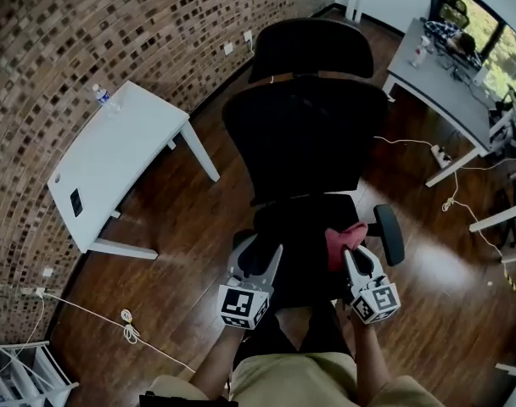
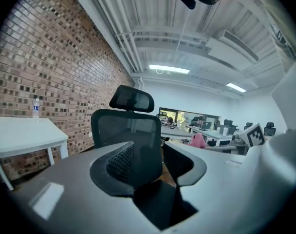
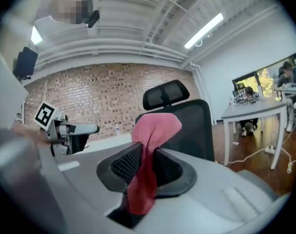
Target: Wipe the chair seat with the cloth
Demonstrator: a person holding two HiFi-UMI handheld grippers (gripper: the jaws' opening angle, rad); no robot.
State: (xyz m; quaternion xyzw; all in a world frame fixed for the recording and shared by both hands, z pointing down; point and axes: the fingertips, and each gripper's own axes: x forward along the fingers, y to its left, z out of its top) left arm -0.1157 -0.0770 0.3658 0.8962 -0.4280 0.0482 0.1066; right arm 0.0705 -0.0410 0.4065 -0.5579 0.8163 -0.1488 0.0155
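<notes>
A black office chair (image 1: 305, 134) with a headrest faces me, its seat (image 1: 302, 227) just ahead of both grippers. My right gripper (image 1: 353, 258) is shut on a red cloth (image 1: 345, 242), which hangs over the seat's right side near the armrest (image 1: 389, 234). In the right gripper view the cloth (image 3: 150, 147) is pinched between the jaws of that gripper (image 3: 145, 164) and sticks up past them. My left gripper (image 1: 260, 259) hovers over the seat's front left, open and holding nothing. In the left gripper view, the left gripper (image 2: 155, 160) points at the chair back (image 2: 126, 130).
A white table (image 1: 114, 164) with a water bottle (image 1: 103, 97) stands to the left by the brick wall (image 1: 88, 32). A grey desk (image 1: 436, 83) is at the right, with cables (image 1: 449, 202) on the wooden floor. Another cable (image 1: 126, 325) lies at lower left.
</notes>
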